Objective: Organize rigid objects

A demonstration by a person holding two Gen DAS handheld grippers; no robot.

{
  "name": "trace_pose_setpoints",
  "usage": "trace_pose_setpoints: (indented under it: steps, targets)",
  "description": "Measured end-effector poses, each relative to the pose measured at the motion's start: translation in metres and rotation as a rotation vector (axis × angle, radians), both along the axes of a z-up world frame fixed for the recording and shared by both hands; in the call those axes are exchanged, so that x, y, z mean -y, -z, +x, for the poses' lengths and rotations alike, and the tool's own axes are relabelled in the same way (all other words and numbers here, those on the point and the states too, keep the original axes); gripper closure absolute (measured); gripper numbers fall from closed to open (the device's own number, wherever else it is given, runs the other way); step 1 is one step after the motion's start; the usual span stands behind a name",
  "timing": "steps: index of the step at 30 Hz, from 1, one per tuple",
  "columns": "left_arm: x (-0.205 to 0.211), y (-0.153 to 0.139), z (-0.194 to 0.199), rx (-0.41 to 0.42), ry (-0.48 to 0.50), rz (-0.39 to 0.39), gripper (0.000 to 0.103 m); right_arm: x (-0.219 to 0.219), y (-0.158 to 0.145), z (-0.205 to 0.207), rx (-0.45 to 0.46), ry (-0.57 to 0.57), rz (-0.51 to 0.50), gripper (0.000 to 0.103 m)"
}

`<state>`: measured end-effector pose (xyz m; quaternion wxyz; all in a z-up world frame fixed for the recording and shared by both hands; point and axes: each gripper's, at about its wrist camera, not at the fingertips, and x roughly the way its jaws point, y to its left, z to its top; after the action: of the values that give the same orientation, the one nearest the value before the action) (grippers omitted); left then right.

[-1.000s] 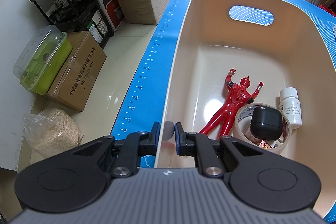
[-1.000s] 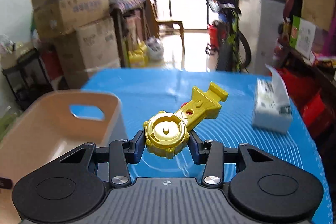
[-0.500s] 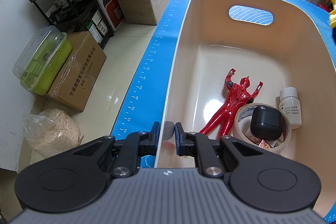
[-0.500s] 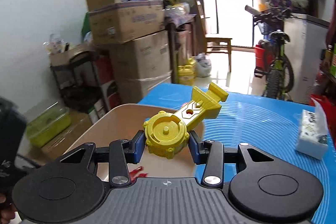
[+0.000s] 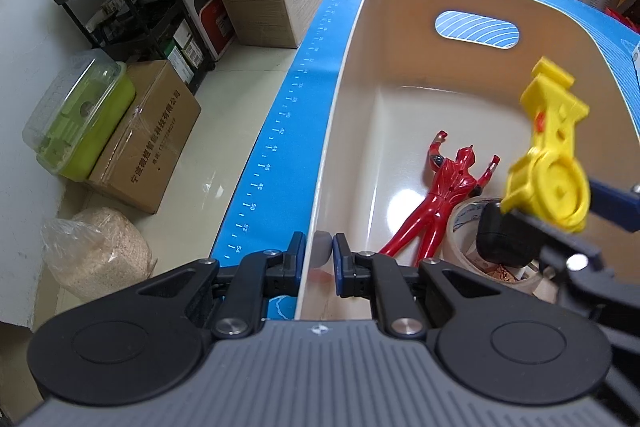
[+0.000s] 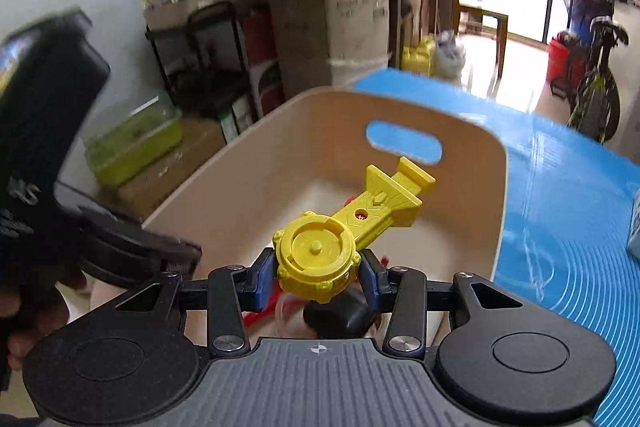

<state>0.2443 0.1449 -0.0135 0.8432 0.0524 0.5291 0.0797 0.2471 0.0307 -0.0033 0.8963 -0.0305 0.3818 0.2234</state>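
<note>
My left gripper [image 5: 319, 254] is shut on the near rim of the beige bin [image 5: 344, 95], one pad on each side of the wall. My right gripper [image 6: 318, 273] is shut on the round head of a yellow toy launcher [image 6: 320, 255], which hangs over the bin's inside, its handle pointing away. In the left wrist view the launcher [image 5: 548, 163] and the right gripper enter from the right, above the bin's contents. On the bin floor lie a red figure [image 5: 444, 195], a tape roll [image 5: 466, 223] and a black case [image 5: 504, 235] resting in the roll.
The bin [image 6: 256, 163] stands on a blue mat [image 5: 280, 131] at the table's left edge. Beyond that edge, on the floor, are cardboard boxes [image 5: 148, 131], a green container [image 5: 76, 119] and a black rack [image 5: 132, 7]. A bicycle [image 6: 596, 83] stands behind the table.
My right gripper has swung left with the yellow launcher, from over the blue mat to above the bin's inside. It now shows in the left wrist view. The left gripper has not moved.
</note>
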Motion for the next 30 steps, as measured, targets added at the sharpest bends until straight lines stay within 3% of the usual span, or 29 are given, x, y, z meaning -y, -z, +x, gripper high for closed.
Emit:
trace_pose_setpoints:
  steps: [7,12,13,15,19,20,22,23,24,30]
  targets:
    - [-0.001,0.0,0.0,0.0,-0.004,-0.005,0.087,-0.003,0.01,0.005,-0.076,-0.005,-0.049,0.054]
    - [-0.002,0.0,0.0,0.001,-0.007,-0.008,0.087,0.005,0.004,0.003,-0.071,0.002,-0.038,0.054]
    - [-0.002,0.0,-0.001,0.002,-0.008,-0.011,0.087,0.007,0.002,0.002,-0.071,0.007,-0.032,0.044]
    - [-0.003,-0.001,-0.001,0.006,-0.011,-0.013,0.087,0.009,0.0,0.002,-0.069,0.028,-0.016,0.036]
    - [0.0,-0.011,-0.006,0.041,-0.015,-0.001,0.086,0.023,-0.011,-0.004,-0.036,0.068,0.008,0.031]
    - [0.001,-0.014,-0.008,0.051,-0.014,-0.003,0.084,0.028,-0.014,-0.007,-0.026,0.081,0.016,0.03]
    - [0.004,-0.024,-0.013,0.079,-0.01,-0.014,0.057,0.036,-0.02,-0.013,-0.01,0.104,0.028,0.025]
    - [0.006,-0.028,-0.016,0.097,-0.009,-0.014,0.039,0.04,-0.023,-0.016,-0.002,0.116,0.03,0.025]
    - [0.008,-0.033,-0.019,0.116,-0.008,-0.013,0.03,0.043,-0.026,-0.02,0.006,0.127,0.031,0.023]
    - [0.023,-0.058,-0.039,0.176,0.01,0.007,0.027,0.063,-0.042,-0.04,0.044,0.184,0.036,0.011]
